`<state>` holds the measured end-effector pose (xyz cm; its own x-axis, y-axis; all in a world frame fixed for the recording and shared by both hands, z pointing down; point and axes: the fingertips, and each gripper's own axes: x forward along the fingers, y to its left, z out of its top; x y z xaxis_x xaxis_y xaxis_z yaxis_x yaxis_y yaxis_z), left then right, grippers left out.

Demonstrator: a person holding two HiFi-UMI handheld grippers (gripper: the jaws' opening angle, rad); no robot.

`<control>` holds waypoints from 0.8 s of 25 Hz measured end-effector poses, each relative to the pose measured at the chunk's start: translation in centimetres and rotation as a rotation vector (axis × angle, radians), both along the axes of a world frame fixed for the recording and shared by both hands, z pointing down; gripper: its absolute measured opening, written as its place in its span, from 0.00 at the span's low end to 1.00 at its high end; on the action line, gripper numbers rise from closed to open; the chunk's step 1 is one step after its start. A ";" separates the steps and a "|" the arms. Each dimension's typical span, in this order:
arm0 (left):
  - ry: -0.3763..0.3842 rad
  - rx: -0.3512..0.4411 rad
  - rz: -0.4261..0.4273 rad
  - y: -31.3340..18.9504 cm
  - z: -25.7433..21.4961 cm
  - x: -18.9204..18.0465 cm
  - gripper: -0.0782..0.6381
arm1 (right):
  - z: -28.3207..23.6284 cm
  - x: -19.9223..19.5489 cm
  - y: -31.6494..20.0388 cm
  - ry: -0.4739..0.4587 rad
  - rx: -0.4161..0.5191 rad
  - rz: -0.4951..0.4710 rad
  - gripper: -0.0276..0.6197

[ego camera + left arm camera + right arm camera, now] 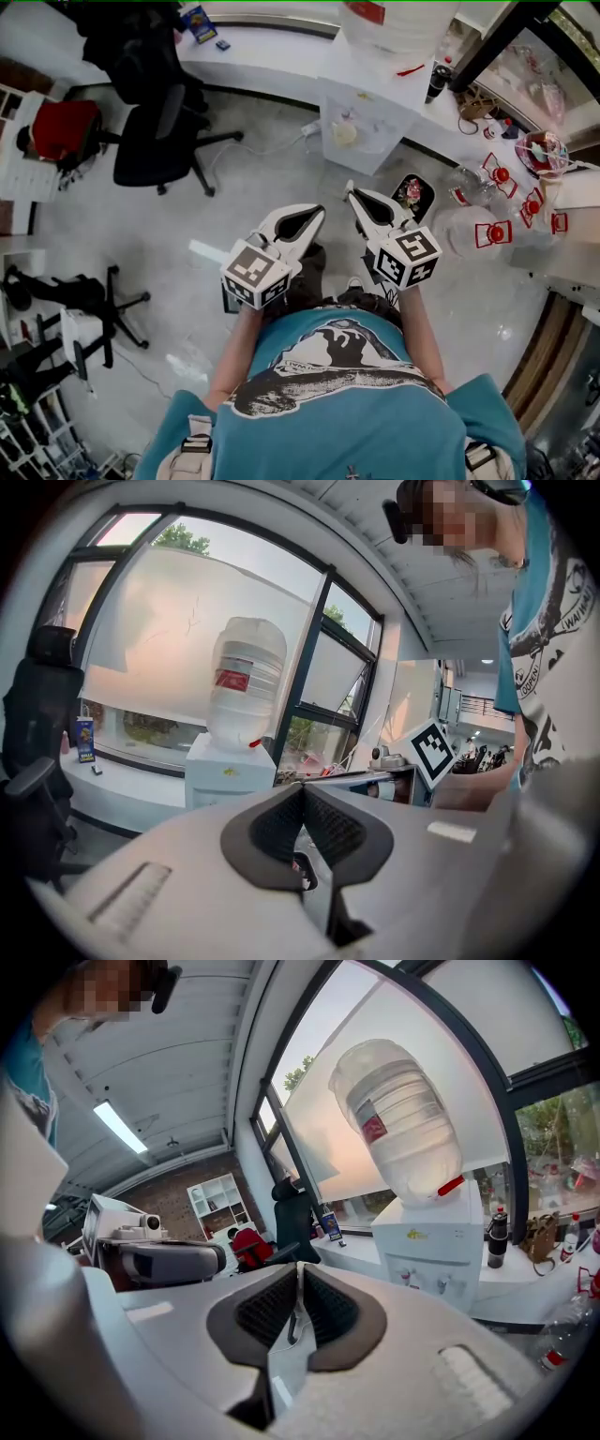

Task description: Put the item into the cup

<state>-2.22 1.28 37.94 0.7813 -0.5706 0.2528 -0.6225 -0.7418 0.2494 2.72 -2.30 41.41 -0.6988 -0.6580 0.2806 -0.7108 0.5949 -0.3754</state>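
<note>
I hold both grippers side by side in front of my chest, above the floor, pointing at a water dispenser [367,127]. The left gripper [320,212] has its jaws together with nothing between them, and its own view shows the black pads [277,825] meeting at the tip. The right gripper [351,188] is likewise shut and empty, with its pads [330,1309] touching at the tip. Several clear things with red marks [494,233] stand on the white table [562,258] at the right, well away from both grippers. Which of them is the cup or the item I cannot tell.
The dispenser carries a big upturned water bottle [398,1119] and stands against a white counter [262,52]. A black office chair [159,122] is at the left, with a red seat [64,129] beyond it. A dark flask [437,82] stands on the counter. A black flowered thing [412,195] lies on the floor.
</note>
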 end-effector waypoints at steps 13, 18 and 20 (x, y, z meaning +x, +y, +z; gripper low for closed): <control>0.022 -0.025 0.151 -6.6 1.3 -3.4 0.12 | 1.4 -3.2 -5.3 0.028 -0.048 0.141 0.08; 0.020 -0.036 0.201 -7.8 2.2 -4.0 0.12 | 2.3 -4.0 -6.0 0.033 -0.065 0.178 0.08; 0.022 -0.044 0.216 -8.0 2.6 -4.2 0.12 | 2.7 -4.3 -6.1 0.040 -0.073 0.186 0.08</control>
<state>-6.44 -6.74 40.56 0.8898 -0.3780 0.2555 -0.4442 -0.8456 0.2961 -1.58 -8.36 44.06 -0.5544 -0.7516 0.3575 -0.8211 0.4238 -0.3823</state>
